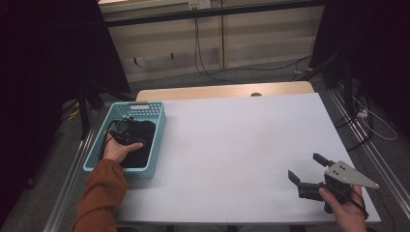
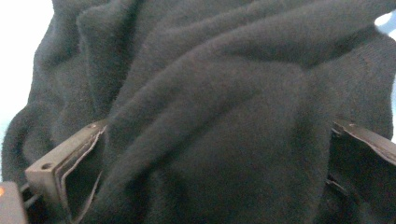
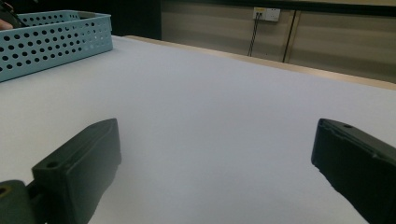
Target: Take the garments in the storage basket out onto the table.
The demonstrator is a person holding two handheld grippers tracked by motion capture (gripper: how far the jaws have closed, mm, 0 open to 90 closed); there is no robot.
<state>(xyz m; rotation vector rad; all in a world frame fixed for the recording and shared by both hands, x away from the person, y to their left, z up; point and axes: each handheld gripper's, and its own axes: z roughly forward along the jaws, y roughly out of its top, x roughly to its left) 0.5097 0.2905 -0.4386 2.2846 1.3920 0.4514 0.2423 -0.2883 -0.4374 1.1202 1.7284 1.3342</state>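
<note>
From the high view, we see the left gripper (image 1: 126, 130) lowered into the light-blue basket (image 1: 157, 135) at nine o'clock on the white table (image 1: 232, 145), directly over the black cloth (image 1: 140, 145) lying inside it; at four o'clock the right gripper (image 1: 309, 170) rests near the table's edge, well apart from the basket, its jaws spread wide and holding nothing. In the left gripper view, we find the black cloth (image 2: 210, 116) bunched in soft folds between and beyond the two jaws, which stand fully apart at eight and four o'clock; the fabric bulges into the gap, yet the pads do not appear to press on it. We judge the cloth light, limp and fleecy, unlikely to slip, best pinched at a raised fold such as the ridge running toward one o'clock. In the right gripper view, we look across bare table between wide-open jaws, the basket (image 3: 56, 39) at ten o'clock.
</note>
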